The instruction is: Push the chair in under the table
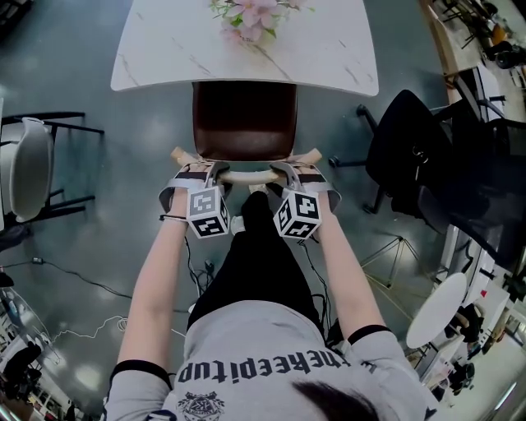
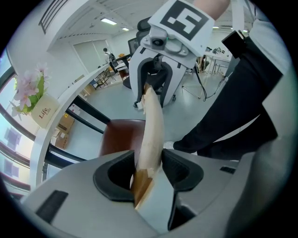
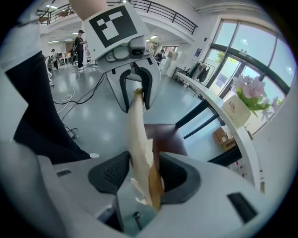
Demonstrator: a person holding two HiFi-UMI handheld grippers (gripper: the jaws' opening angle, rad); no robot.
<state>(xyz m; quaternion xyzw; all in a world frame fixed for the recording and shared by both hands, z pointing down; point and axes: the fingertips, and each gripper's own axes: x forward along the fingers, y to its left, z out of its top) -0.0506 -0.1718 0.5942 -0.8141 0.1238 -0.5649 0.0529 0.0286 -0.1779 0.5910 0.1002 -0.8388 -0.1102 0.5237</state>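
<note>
L gripper [image 2: 149,167] & R gripper [image 3: 144,174] both pinch the chair [image 1: 244,115] by its back rail [image 1: 245,175], but a crooked shove could bang the table [image 1: 164,57] & tip the flowers [image 1: 249,16].

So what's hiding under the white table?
The front of the brown chair goes under the table, near dark table legs. The tabletop hides how far in.

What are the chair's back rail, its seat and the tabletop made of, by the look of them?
Back rail: pale, matte, layered at its chipped edge, probably bent plywood. Seat: dark brown with a soft sheen, likely leather or vinyl. Tabletop: white, grey-veined, marble or a marble-look slab.
</note>
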